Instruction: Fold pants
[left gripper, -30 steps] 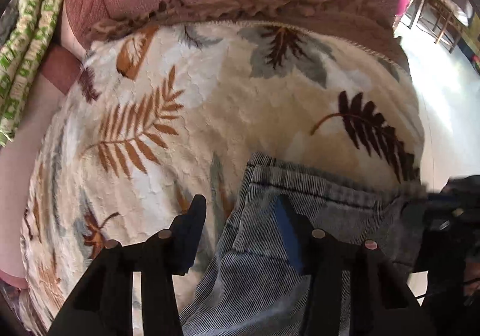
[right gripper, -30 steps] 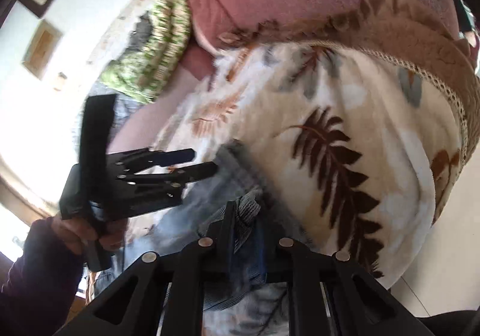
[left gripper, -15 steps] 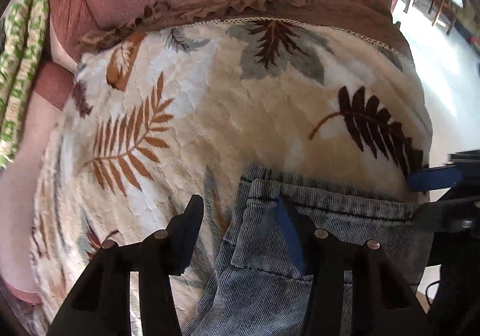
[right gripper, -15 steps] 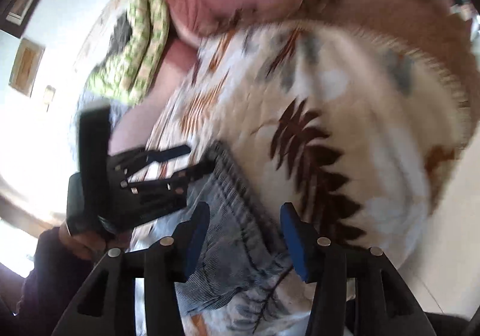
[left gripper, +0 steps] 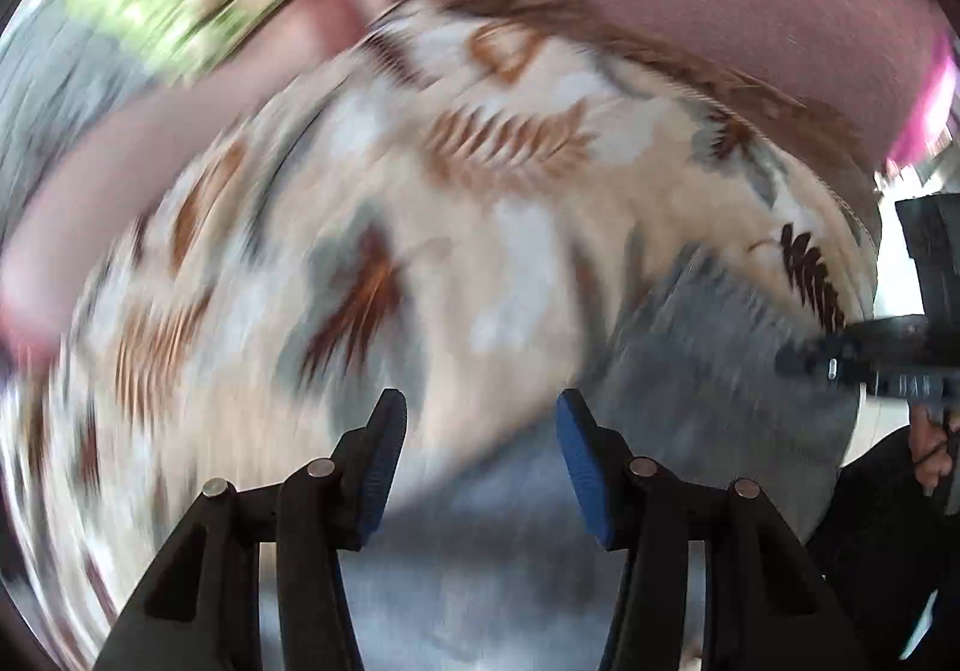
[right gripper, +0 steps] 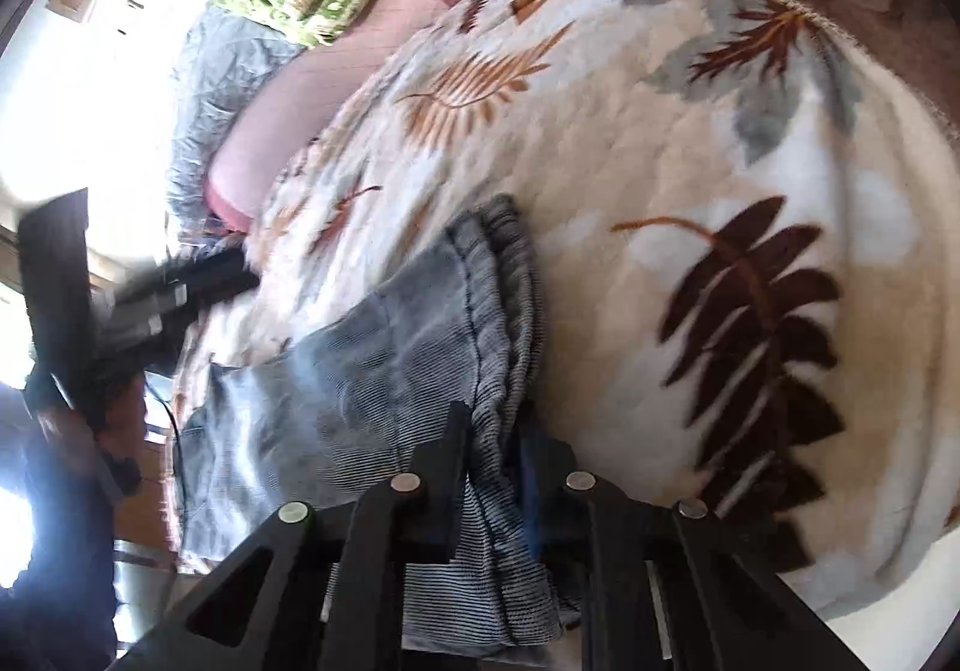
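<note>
Right gripper (right gripper: 489, 452) has just closed its jaws, now pinching the pants (right gripper: 372, 371) waistband between the pads, while left gripper (left gripper: 474, 461), fingers spread and empty, has swung off the denim, now right of them, so right corner looks secured.

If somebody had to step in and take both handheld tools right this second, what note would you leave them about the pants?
Right tool: its jaws have just been closing and are now shut on the ribbed waistband of the pants.
Left tool: open, nothing between its pads, hovering over the blanket beside the pants; its view is blurred.
Where things are: the grey pants lie on the leaf-patterned blanket on the bed, near its edge, bunched at the waistband.
Done: waistband gripped by one tool. Whether a fold is already made cannot be told.
Left: probably take a second hold with the left tool, then fold and flatten the pants.
</note>
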